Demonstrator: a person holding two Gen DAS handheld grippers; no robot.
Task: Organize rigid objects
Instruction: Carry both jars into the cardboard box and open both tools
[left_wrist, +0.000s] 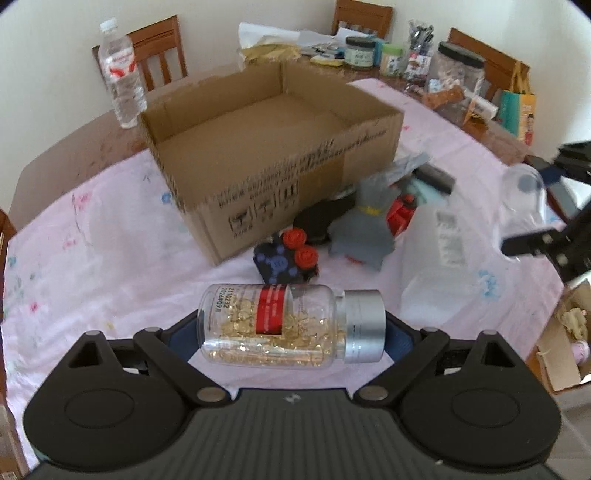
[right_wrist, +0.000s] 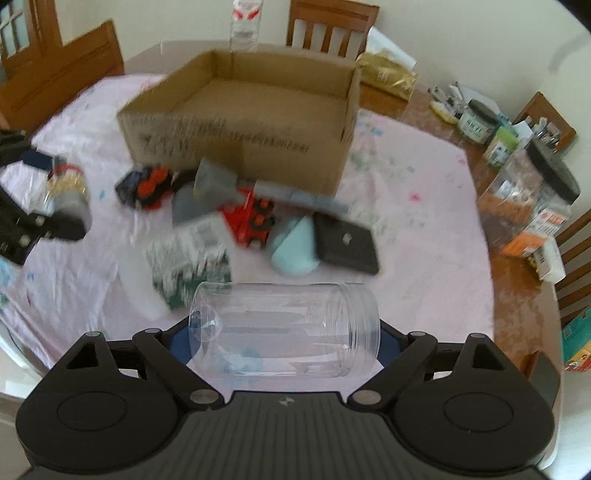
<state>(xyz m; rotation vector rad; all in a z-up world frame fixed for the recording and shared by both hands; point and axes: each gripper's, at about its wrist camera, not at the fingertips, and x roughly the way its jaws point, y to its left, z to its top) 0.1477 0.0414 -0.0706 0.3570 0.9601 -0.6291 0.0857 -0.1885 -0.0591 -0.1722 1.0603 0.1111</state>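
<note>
My left gripper (left_wrist: 291, 328) is shut on a clear pill bottle (left_wrist: 273, 325) with gold capsules, a red label and a silver cap, held sideways above the pink tablecloth. My right gripper (right_wrist: 284, 332) is shut on an empty clear plastic jar (right_wrist: 284, 328), also held sideways. An open, empty cardboard box (left_wrist: 266, 147) stands ahead; it also shows in the right wrist view (right_wrist: 243, 122). The right gripper with the jar (left_wrist: 524, 192) shows at the right edge of the left wrist view. The left gripper with the bottle (right_wrist: 62, 192) shows at the left edge of the right wrist view.
Loose items lie in front of the box: a dark block with red knobs (left_wrist: 291, 254), a grey pouch (left_wrist: 365, 225), a red toy (right_wrist: 255, 218), a light blue object (right_wrist: 295, 247), a black flat case (right_wrist: 347, 243), a printed packet (right_wrist: 188, 258). A water bottle (left_wrist: 122, 74), jars (right_wrist: 532, 188) and chairs ring the table.
</note>
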